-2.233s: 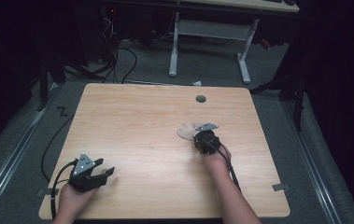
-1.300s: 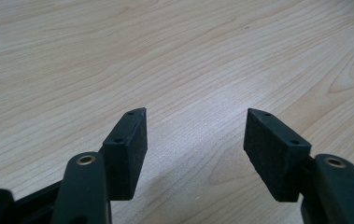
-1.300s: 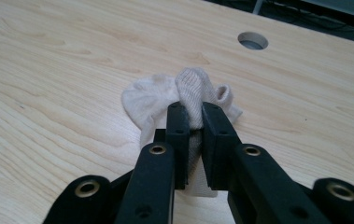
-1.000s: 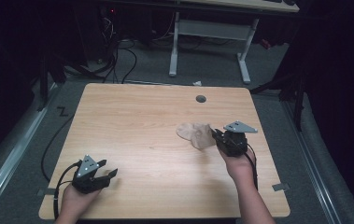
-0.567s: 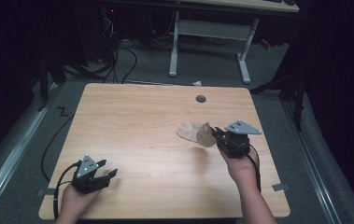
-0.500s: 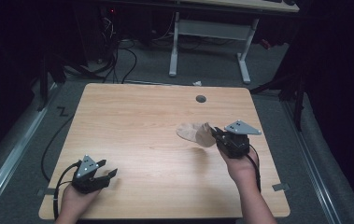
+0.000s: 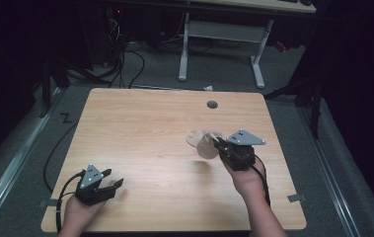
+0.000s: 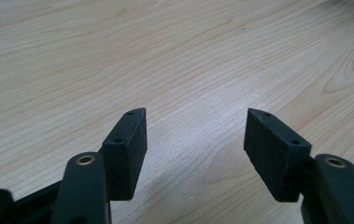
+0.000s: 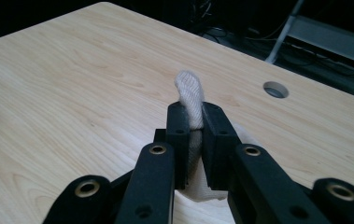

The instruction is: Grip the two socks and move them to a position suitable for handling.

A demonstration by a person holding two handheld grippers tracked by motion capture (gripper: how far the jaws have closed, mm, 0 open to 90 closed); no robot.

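A: On the right half of the wooden surface (image 7: 150, 128), see that? The right gripper (image 7: 220, 146) has its jaws clamped on a beige cloth (image 7: 203, 143).

B: I see it. In the right gripper view the two black jaws press from both sides on a fold of the cloth (image 9: 189, 97), and a rounded loop of it sticks up above their tips. More of it bunches out below them.

A: Is the cloth lying flat?

B: No. From above it hangs in a crumpled bunch off the jaws, with a faint shadow on the wood beneath. Whether its lowest edge touches the surface, I cannot tell.

A: And the round hole (image 7: 212, 104) in the surface?

B: Beyond the cloth, toward the far edge, well apart from it.

A: What about the other hand?

B: The left gripper (image 7: 117, 184) sits at the near left corner, far from the cloth. Its jaws stand apart with nothing between them, just bare wood grain under them in the left gripper view (image 8: 195, 140).
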